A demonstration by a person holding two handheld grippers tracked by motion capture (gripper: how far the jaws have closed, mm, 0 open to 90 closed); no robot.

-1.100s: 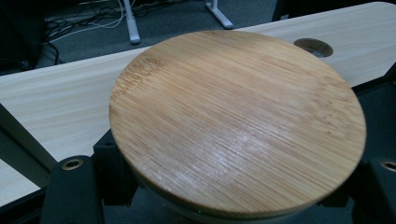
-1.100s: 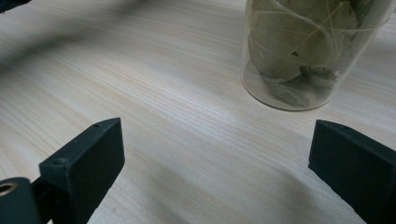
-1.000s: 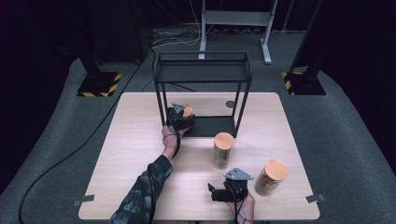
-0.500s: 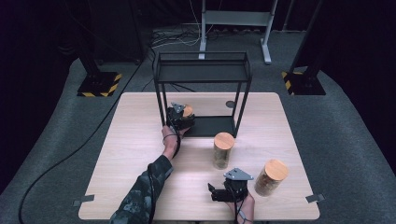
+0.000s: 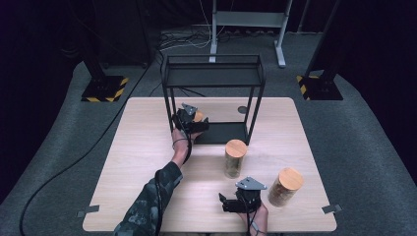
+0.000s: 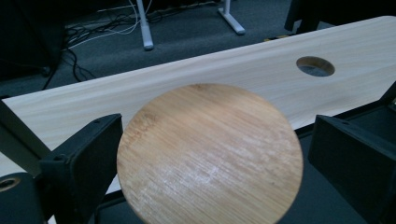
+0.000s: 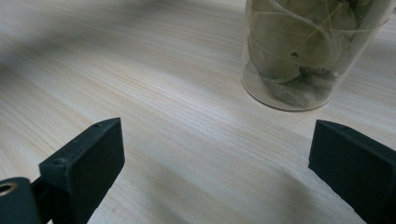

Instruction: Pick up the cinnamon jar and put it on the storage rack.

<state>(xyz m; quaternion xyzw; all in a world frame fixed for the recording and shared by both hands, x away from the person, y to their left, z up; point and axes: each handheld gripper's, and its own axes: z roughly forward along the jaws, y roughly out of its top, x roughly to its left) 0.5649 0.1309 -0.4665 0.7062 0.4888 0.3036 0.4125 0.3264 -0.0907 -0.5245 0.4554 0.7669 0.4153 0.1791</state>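
A jar with a round wooden lid [image 6: 210,154] stands on the lower shelf of the black wire rack [image 5: 214,78]; from above it appears as an orange spot [image 5: 198,116]. My left gripper [image 5: 194,120] reaches into the rack around this jar. Its jaws have just been opening and now stand apart on both sides of the lid [image 6: 215,140], with a clear gap at the right jaw. My right gripper [image 5: 228,202] rests low at the table's front edge, open [image 7: 217,149], with bare wood between its jaws.
Two more wooden-lidded jars stand on the table, one in the middle [image 5: 235,157] and one at the front right [image 5: 284,187]. A clear jar of dried leaves [image 7: 303,56] is just beyond my right jaws. A round hole [image 5: 242,109] is cut in the tabletop behind the rack.
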